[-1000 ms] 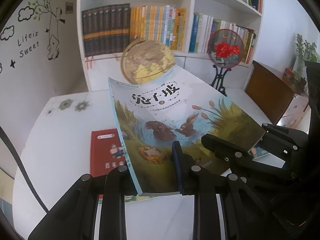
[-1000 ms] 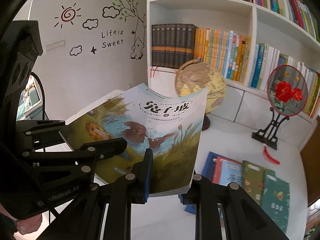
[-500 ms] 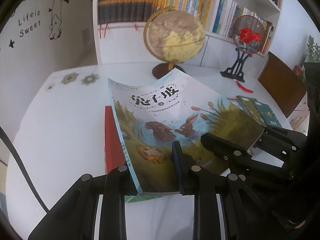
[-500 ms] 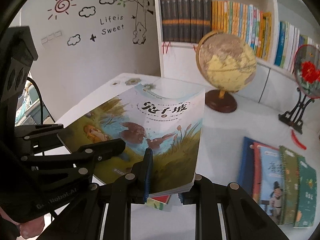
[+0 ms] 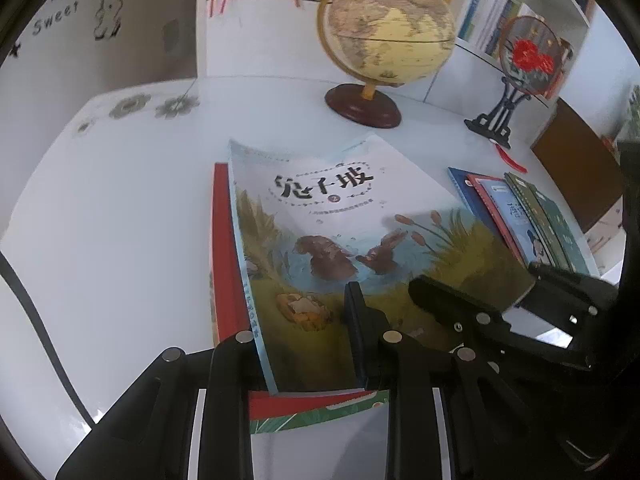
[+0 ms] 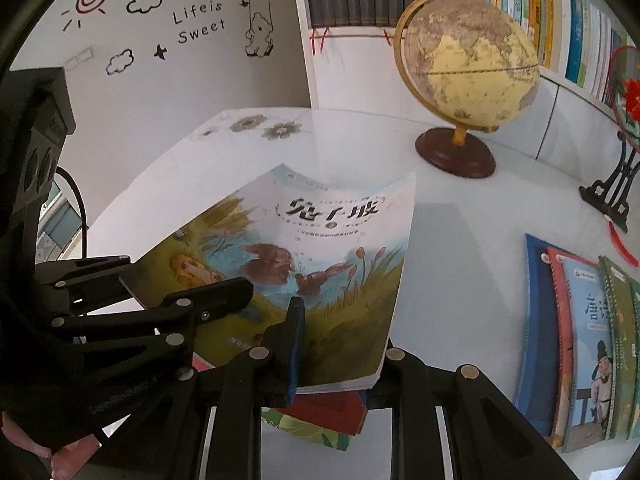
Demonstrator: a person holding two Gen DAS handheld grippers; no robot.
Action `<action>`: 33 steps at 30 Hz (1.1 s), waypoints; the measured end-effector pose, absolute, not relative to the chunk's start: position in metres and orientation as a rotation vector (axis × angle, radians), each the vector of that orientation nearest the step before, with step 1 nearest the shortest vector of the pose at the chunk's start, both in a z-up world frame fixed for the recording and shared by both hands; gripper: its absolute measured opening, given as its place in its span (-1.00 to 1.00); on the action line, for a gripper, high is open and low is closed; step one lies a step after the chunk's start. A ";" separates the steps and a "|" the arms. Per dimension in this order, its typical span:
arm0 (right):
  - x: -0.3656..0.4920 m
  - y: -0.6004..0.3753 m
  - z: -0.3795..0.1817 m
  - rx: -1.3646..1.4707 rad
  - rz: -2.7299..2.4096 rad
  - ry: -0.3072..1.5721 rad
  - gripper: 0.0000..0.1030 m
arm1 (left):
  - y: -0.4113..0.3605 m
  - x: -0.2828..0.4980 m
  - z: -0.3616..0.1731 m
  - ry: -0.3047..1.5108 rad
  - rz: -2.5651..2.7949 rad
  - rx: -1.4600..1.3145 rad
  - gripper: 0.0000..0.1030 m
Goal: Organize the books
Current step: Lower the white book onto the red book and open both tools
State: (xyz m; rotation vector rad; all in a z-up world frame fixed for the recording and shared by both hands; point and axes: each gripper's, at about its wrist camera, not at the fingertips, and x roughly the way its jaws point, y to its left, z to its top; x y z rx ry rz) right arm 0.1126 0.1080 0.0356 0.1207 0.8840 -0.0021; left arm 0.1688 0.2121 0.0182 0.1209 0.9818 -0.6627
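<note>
A picture book with two rabbits on its cover (image 5: 340,216) (image 6: 320,240) is held by its near edge, far end tilted up. My left gripper (image 5: 304,360) is shut on its spine-side corner and shows in the right wrist view as the left gripper (image 6: 216,296). My right gripper (image 6: 344,360) is shut on the page-side corner; the left wrist view has this right gripper (image 5: 440,300) at the right. Directly under the held book lie a red book (image 5: 222,260) (image 6: 332,408) and a green book (image 5: 320,420) (image 6: 304,428). Contact with them cannot be told.
A row of overlapping books (image 5: 520,216) (image 6: 580,340) lies on the white table (image 5: 120,220) to the right. A globe (image 5: 384,20) (image 6: 468,68) and a red-flower fan on a black stand (image 5: 528,52) stand at the back before the bookshelves. A hand (image 6: 60,456) shows bottom left.
Both grippers have come down and forward with the picture book, from high before the shelves to low over the red and green books. The grip looks unchanged.
</note>
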 end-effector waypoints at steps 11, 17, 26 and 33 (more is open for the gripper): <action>0.112 0.103 0.017 0.162 0.022 0.961 -0.56 | 0.235 0.165 -0.009 1.084 -0.572 0.148 -0.30; 0.110 0.110 0.009 0.134 0.053 0.987 -0.51 | 0.247 0.164 -0.013 1.097 -0.509 0.133 -0.30; 0.109 0.102 -0.003 0.161 0.058 1.050 -0.40 | 0.244 0.146 0.003 1.062 -0.473 0.156 -0.30; 0.048 0.064 0.021 0.184 -0.031 1.017 -0.28 | 0.224 0.125 0.032 1.029 -0.500 0.121 -0.30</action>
